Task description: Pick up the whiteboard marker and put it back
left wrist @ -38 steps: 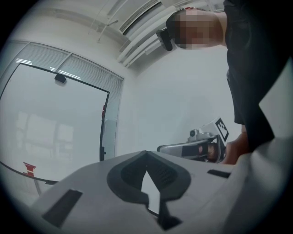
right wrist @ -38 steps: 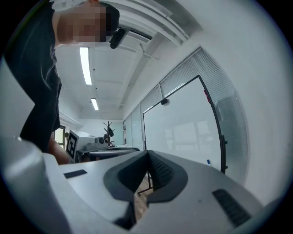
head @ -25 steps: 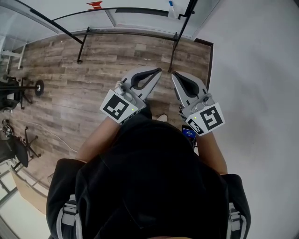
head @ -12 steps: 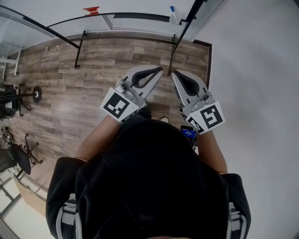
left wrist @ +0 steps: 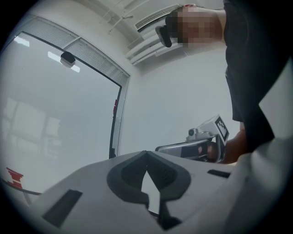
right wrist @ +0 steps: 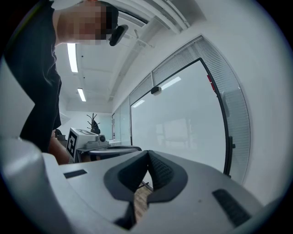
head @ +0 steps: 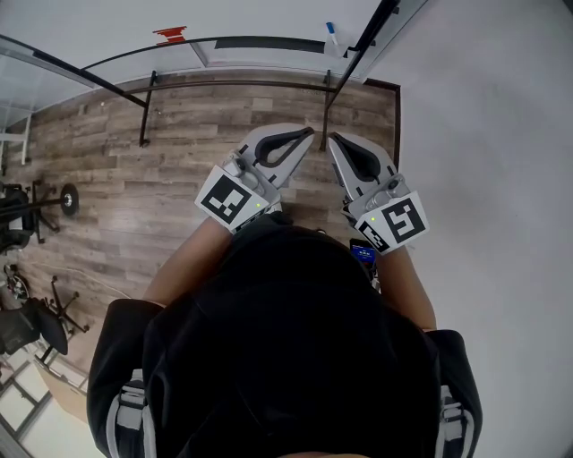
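Note:
A white marker with a blue cap (head: 331,34) lies at the bottom edge of the whiteboard (head: 269,18), at the top of the head view. My left gripper (head: 307,133) and right gripper (head: 331,139) are held side by side in front of my chest, well short of the board. Both are shut with nothing between the jaws. In the left gripper view the closed tips (left wrist: 146,153) point at the whiteboard (left wrist: 59,119), with the right gripper (left wrist: 201,144) beside them. In the right gripper view the closed tips (right wrist: 147,153) also face the board (right wrist: 183,123).
The whiteboard stands on black legs (head: 143,118) over a wood-plank floor (head: 179,179). A plain wall (head: 483,179) runs along the right. A red item (head: 170,34) and a black strip (head: 260,43) sit on the board. Chairs and gear (head: 27,313) crowd the left.
The whiteboard and floor have slid slightly down the head view as I move closer. Both grippers stay shut and side by side, lifted very slightly.

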Demonstrator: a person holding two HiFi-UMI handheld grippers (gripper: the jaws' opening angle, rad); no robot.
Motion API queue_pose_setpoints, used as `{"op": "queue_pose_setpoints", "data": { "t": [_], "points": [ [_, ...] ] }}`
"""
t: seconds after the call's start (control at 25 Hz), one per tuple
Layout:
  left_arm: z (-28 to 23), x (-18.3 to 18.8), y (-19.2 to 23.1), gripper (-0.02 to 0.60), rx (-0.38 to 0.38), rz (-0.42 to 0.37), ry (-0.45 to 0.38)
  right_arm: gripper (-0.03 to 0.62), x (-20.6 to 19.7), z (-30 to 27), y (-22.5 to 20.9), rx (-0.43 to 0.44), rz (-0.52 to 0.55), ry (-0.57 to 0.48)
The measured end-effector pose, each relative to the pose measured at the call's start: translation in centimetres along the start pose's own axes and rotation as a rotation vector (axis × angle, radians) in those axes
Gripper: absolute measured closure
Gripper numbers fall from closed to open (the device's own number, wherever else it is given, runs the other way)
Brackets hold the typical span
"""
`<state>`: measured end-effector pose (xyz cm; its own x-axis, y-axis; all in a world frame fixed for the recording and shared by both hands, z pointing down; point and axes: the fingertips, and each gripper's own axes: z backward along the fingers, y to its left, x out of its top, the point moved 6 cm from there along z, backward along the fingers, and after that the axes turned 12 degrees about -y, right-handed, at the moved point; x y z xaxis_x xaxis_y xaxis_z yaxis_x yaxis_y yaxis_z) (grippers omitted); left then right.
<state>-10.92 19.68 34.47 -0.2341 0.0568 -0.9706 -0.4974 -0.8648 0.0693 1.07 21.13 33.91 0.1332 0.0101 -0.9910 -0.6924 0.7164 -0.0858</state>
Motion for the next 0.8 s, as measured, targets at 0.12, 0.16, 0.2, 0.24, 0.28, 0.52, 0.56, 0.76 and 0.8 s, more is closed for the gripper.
{"op": "queue_pose_setpoints", "data": {
  "t": [0.12, 0.16, 0.2, 0.24, 0.28, 0.52, 0.56, 0.76, 0.8],
  "points": [
    [0.2, 0.5, 1.5, 0.578, -0.015, 0.005, 0.007, 0.6, 0.1, -1.4, 0.0, -0.024, 0.007, 0.0],
    [0.3, 0.5, 2.0, 0.578, -0.022, 0.007, 0.008, 0.6, 0.0, -1.8, -0.1, -0.032, 0.009, 0.0],
    [0.4, 0.5, 2.5, 0.578, -0.029, 0.009, 0.008, 0.602, -0.1, -2.2, -0.1, -0.041, 0.01, -0.002],
    [0.6, 0.5, 2.9, 0.578, -0.035, 0.011, 0.005, 0.6, -0.2, -2.6, 0.0, -0.051, 0.009, -0.003],
    [0.7, 0.6, 3.3, 0.578, -0.041, 0.014, 0.002, 0.602, -0.3, -3.0, 0.1, -0.06, 0.008, -0.003],
    [1.7, 0.9, 5.1, 0.578, -0.073, 0.032, 0.022, 0.6, -0.3, -4.9, 0.7, -0.089, 0.014, 0.003],
    [1.7, 0.8, 5.4, 0.578, -0.071, 0.035, 0.013, 0.6, -0.4, -5.1, 0.7, -0.093, 0.014, 0.0],
    [1.8, 0.7, 6.8, 0.578, -0.064, 0.034, 0.004, 0.6, -0.9, -6.1, 0.2, -0.098, 0.024, 0.005],
    [1.7, 0.7, 7.1, 0.578, -0.059, 0.033, -0.008, 0.6, -0.9, -6.3, 0.0, -0.098, 0.026, 0.005]
  ]
}}
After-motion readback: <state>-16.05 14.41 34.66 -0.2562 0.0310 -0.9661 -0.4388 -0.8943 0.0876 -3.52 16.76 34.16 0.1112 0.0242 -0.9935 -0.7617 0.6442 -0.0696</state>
